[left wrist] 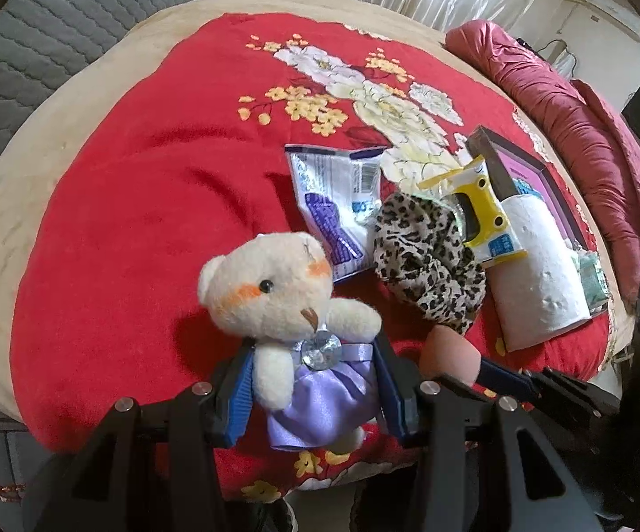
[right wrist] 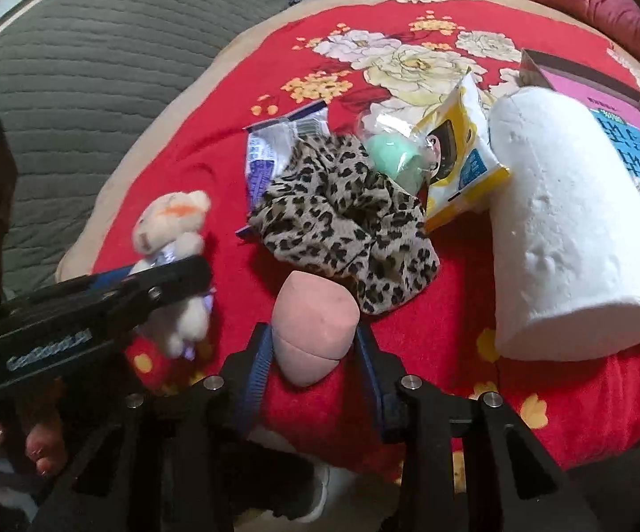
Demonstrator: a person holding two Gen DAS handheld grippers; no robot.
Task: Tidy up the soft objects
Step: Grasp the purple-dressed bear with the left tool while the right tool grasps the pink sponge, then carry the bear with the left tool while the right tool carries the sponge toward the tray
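Observation:
My left gripper is shut on a small cream teddy bear in a purple satin dress, held over the near edge of the red floral blanket. The bear also shows in the right wrist view, clamped by the left gripper. My right gripper is shut on a pink makeup sponge, which also shows in the left wrist view. A leopard-print scrunchie lies just beyond the sponge.
A white paper roll, a yellow packet, a mint green soft item, a blue-and-white pouch and a dark-framed pink box lie on the blanket. A maroon quilt lies at the right. A grey quilted mattress lies at the left.

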